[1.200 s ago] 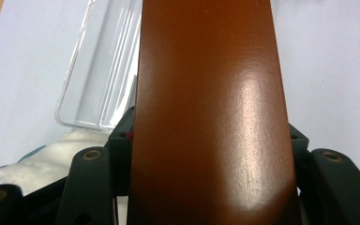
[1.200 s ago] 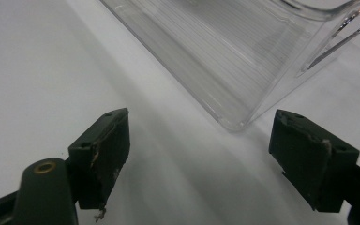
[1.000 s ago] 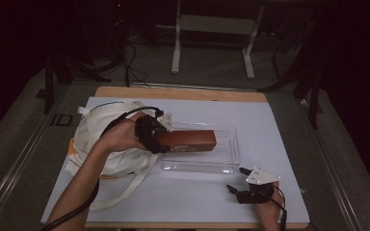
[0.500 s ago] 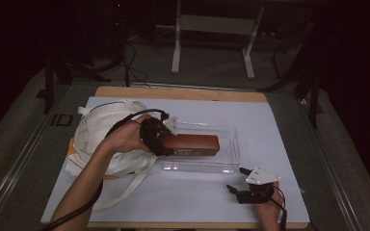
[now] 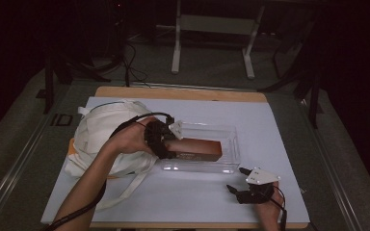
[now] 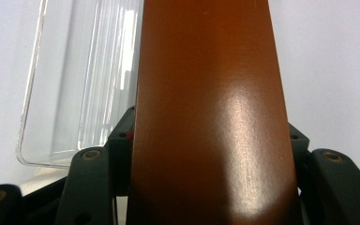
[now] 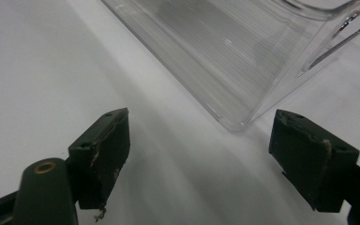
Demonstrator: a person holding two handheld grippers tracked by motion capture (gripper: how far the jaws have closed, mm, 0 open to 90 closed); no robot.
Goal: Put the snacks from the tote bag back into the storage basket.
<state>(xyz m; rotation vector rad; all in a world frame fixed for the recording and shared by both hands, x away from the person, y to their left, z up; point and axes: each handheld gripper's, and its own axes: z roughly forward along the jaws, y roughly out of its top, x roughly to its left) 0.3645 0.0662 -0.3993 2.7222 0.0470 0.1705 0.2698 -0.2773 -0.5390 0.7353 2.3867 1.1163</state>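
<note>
Brown box (image 5: 196, 149), long and glossy, is clamped at one end between the jaws of the left tool (image 5: 166, 143) and juts out level from them over the clear plastic tray (image 5: 231, 144). Judging from that pose, the box is being carried out of the bag and lowered into the tray; gripping it by the end keeps the hand outside the tray's walls while the far end goes in first.

Going by size, the table (image 5: 279, 125) with its white sheet carries everything. Behind the left tool, on the person's side of it, lies the white cloth bag (image 5: 101, 130), slumped, its straps trailing toward the table's near edge. Ahead of that tool is the tray, low-walled and see-through. In the left gripper view the box (image 6: 211, 112) runs straight up between the jaws, with the tray's corner (image 6: 33, 154) just off to one side, so the near wall is what the box could catch on as it comes down.

Smallest, the right tool (image 5: 243, 183) rests near the tray's closest corner, apart from it, its jaws standing wide with nothing between them. In its own view that corner (image 7: 239, 123) sits just ahead of the gap, probably ready to steady the tray.
</note>
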